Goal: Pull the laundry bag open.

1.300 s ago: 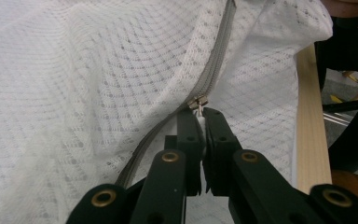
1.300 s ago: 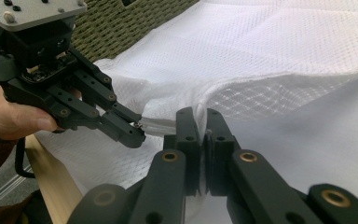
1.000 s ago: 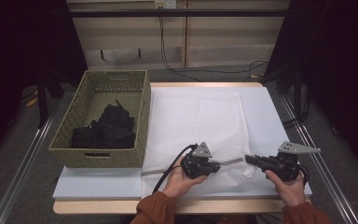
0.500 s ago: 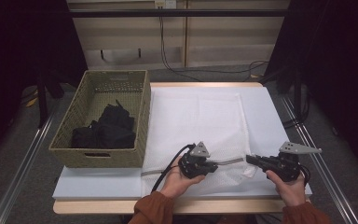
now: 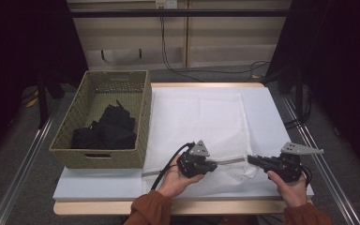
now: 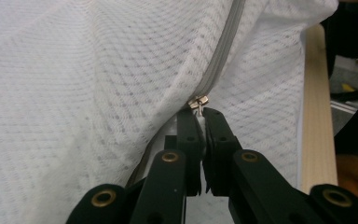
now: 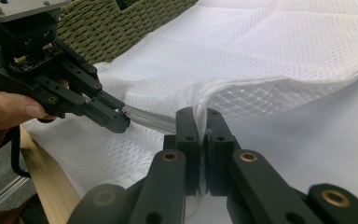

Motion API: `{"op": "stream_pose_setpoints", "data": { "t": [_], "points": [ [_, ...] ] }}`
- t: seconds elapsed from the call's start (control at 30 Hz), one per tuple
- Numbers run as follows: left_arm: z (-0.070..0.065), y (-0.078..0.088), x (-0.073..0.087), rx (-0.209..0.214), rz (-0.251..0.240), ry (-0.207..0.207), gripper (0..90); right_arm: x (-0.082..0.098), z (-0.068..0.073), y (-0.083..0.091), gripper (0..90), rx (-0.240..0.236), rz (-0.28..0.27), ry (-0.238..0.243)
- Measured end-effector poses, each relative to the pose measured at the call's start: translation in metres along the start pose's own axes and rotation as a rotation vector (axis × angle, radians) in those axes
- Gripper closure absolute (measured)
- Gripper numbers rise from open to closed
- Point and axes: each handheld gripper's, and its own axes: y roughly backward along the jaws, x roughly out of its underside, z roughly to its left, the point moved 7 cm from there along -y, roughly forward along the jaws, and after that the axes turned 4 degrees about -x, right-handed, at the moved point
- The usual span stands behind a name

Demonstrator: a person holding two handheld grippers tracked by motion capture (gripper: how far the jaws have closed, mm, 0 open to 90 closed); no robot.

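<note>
**Mesh bag pinched at both ends of its zip**

A white mesh bag lies flat on the white table, its zipped edge along the near side. To the left stands a wicker basket with dark clothes inside.

The bag looks light, thin and floppy. It would bunch and lift wherever it is tugged, so one end needs anchoring while the zip is worked. The small metal zip pull is the sensible place to grip, though it is tiny and probably slippery.

The left gripper lies nearly level, pointing right, with its jaws closed narrowly on that pull. The left hand cups it from underneath. The right gripper points left towards it, also nearly level, jaws pinched on the bag's near right corner fabric by the zip. The right hand holds it from behind, low over the near edge.
</note>
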Motion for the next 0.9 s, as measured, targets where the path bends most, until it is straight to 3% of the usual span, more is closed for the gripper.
{"op": "stream_pose_setpoints", "data": {
  "t": [0.07,0.2,0.47,0.5,0.67,0.9],
  "points": [
    [0.000,0.001,0.000,0.013,-0.023,0.024,86.4,-0.001,-0.001,0.001,87.2,-0.002,-0.002,-0.004],
    [0.001,0.002,0.004,-0.001,0.014,0.004,86.4,-0.001,0.000,0.000,87.2,-0.005,0.000,-0.008],
    [0.002,0.002,0.014,-0.008,0.006,0.035,86.4,0.000,-0.003,0.001,87.2,0.006,0.005,-0.002],
    [0.003,0.003,0.015,-0.007,0.019,0.021,86.4,0.000,-0.002,0.001,87.3,0.004,0.006,-0.005],
    [0.004,0.006,0.018,-0.021,0.026,0.027,86.4,0.000,-0.001,0.001,87.3,0.003,0.011,-0.006],
    [0.004,0.010,0.021,-0.016,0.005,0.027,86.4,0.000,-0.001,0.000,87.2,-0.005,0.012,-0.007]
  ]
}}
